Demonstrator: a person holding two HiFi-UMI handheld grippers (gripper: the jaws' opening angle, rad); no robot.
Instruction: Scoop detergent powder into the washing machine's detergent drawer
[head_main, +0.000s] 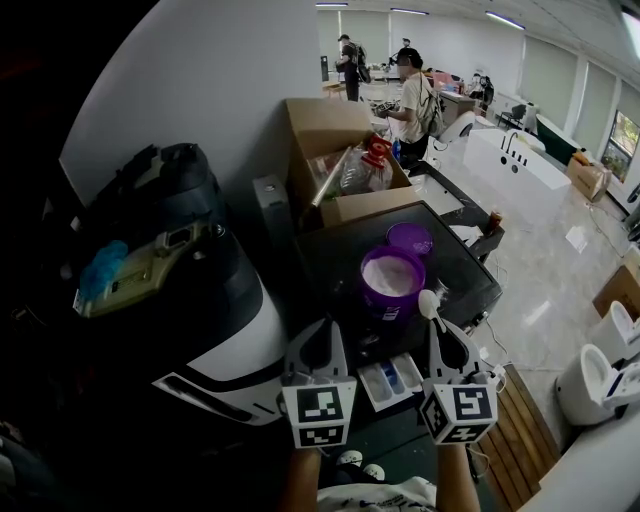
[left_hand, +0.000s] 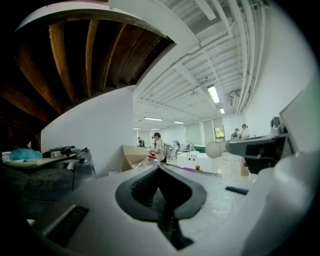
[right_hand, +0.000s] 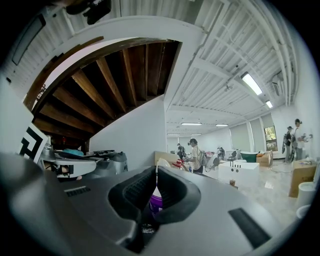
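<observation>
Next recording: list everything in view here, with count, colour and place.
Round purple plastic tub: one, open, holds white powder, on the black washing machine top.
Round purple lid: one, just behind the tub.
Small white plastic scoop: one, at the tub's right rim.
Detergent drawer: one, white with a blue part, pulled open below the tub.
Brown cardboard box: one, open, behind the machine.
Blue cloth: one, on the black-and-white appliance at left.
White bathtub: one, far right.
People: several, in the background.
Left gripper: grey, jaws shut, empty, left of the drawer.
Right gripper: grey, jaws shut on the scoop's handle.
</observation>
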